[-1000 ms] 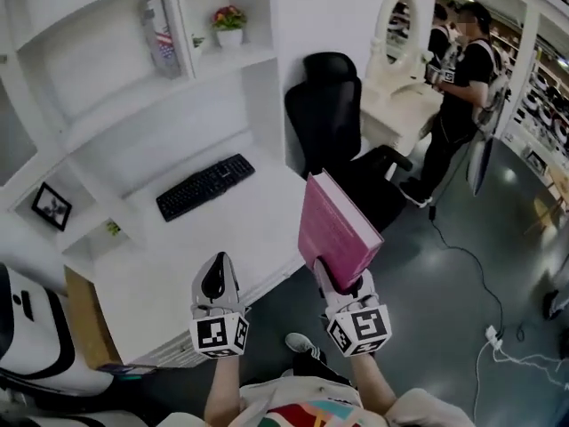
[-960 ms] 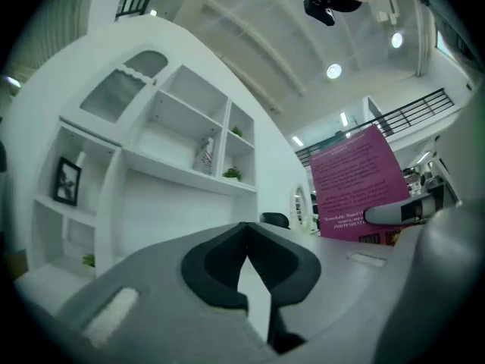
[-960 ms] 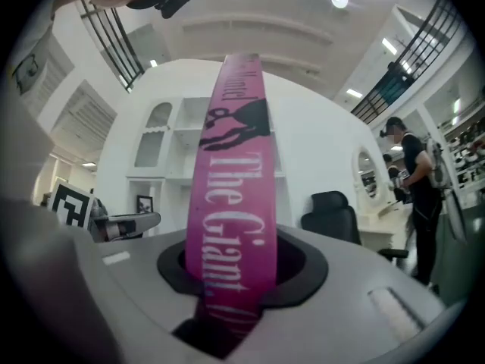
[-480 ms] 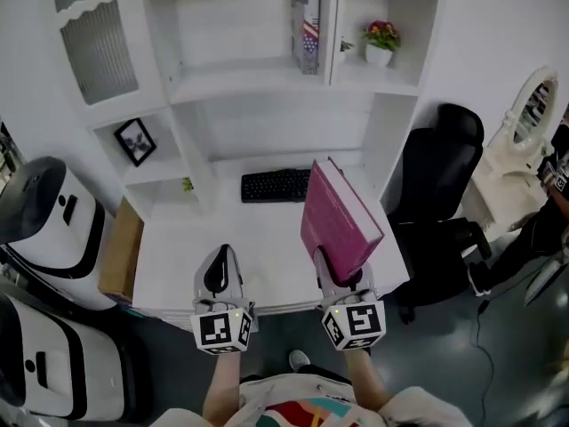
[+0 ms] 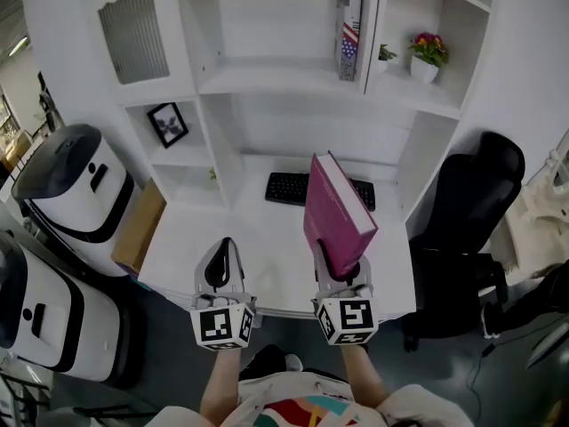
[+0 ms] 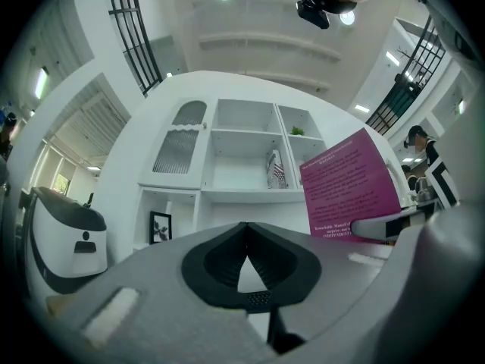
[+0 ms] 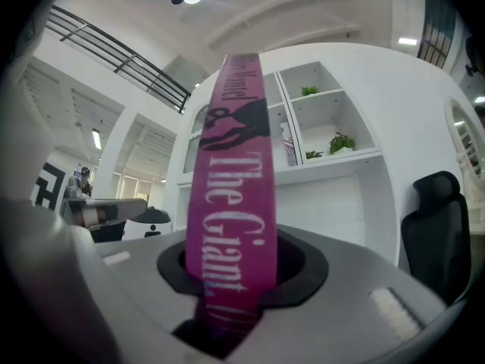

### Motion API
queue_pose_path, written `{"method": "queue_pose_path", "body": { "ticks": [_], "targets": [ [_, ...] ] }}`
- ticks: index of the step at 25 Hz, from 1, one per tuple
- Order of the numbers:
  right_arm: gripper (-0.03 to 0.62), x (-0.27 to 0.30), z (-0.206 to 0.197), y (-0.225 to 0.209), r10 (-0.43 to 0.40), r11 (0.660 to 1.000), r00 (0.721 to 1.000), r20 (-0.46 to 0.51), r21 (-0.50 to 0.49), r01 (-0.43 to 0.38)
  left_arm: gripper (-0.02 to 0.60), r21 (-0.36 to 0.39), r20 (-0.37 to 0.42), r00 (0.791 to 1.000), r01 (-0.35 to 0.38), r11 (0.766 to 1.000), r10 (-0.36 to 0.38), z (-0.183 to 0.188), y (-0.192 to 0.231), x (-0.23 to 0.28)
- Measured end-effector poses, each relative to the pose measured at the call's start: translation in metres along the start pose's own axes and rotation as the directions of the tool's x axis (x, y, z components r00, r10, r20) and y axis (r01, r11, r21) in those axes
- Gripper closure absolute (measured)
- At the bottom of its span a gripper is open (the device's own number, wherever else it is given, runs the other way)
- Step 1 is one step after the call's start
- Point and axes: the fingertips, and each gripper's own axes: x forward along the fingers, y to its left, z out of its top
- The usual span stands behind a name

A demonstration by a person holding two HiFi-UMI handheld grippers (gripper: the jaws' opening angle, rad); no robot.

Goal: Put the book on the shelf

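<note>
A thick magenta book (image 5: 336, 212) stands upright in my right gripper (image 5: 342, 269), which is shut on its lower end; its spine (image 7: 231, 203) with white lettering fills the middle of the right gripper view. In the left gripper view its back cover (image 6: 350, 186) shows at the right. The book hangs over the front of the white desk (image 5: 267, 256). The white shelf unit (image 5: 284, 74) rises behind the desk; one upright book (image 5: 350, 20) stands on its upper shelf. My left gripper (image 5: 220, 258) is shut and holds nothing, left of the book.
A black keyboard (image 5: 289, 187) lies at the back of the desk. A framed picture (image 5: 168, 124) sits in a left cubby, a potted flower (image 5: 428, 53) in a right one. A black office chair (image 5: 462, 229) stands to the right, white machines (image 5: 76, 194) to the left.
The view has swung from the room's right side round to face the desk and shelves squarely. The book stays upright in the right gripper; both grippers keep their places in the view.
</note>
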Motion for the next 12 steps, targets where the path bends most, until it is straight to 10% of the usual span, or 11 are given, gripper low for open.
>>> {"method": "queue_pose_path", "body": {
  "ticks": [12],
  "targets": [
    [0.465, 0.029, 0.004, -0.013, -0.018, 1.000, 1.000, 0.026, -0.016, 0.018, 0.578, 0.021, 0.016, 1.000, 0.015, 1.000, -0.016, 0.004, -0.009, 0.043]
  ]
}}
